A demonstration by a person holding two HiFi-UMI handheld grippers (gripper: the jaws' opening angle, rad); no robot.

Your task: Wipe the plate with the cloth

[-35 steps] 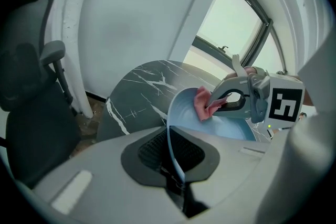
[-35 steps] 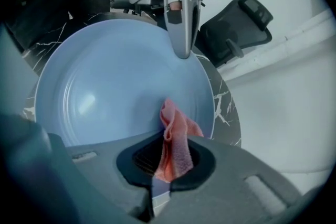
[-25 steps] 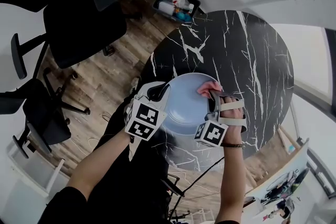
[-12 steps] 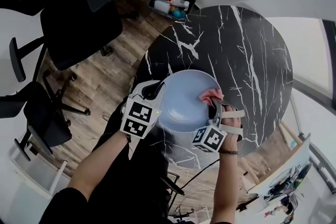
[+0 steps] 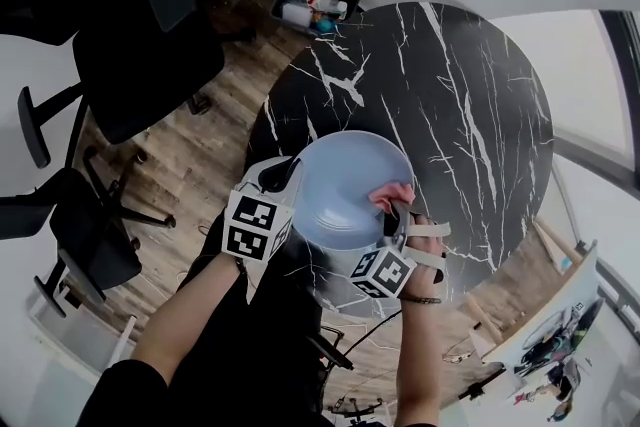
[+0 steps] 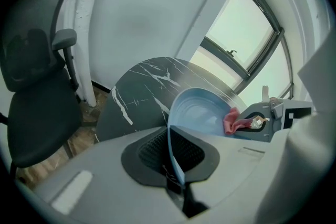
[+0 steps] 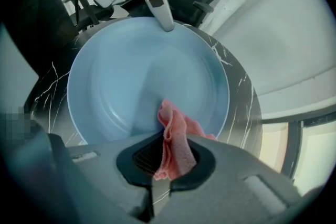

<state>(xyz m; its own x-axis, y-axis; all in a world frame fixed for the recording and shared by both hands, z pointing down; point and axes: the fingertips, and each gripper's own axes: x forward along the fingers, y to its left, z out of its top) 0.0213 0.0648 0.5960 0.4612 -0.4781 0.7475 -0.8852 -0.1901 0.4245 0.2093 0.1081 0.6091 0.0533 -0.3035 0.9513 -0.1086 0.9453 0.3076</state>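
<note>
A pale blue plate (image 5: pixel 345 183) is held tilted above the black marble table (image 5: pixel 460 105). My left gripper (image 5: pixel 290 177) is shut on the plate's left rim (image 6: pixel 173 139). The right gripper (image 5: pixel 392 207) is shut on a pink cloth (image 5: pixel 392 195), which presses on the plate's inner face near its lower right rim. In the right gripper view the cloth (image 7: pixel 176 141) bunches between the jaws over the plate (image 7: pixel 142 71), and the left gripper (image 7: pixel 167 22) clamps the far rim. From the left gripper view the cloth (image 6: pixel 233 120) and the right gripper (image 6: pixel 247 124) show at the plate's far edge.
The round table's edge runs just below the plate. Black office chairs (image 5: pixel 140 45) stand on the wooden floor at the left. A bin of bottles (image 5: pixel 312 7) sits on the floor beyond the table. A window (image 6: pixel 247 44) lies to the right.
The cloth and my right gripper have slid along the plate's right side toward its lower rim, the wrist rolling. The left gripper keeps its hold on the rim.
</note>
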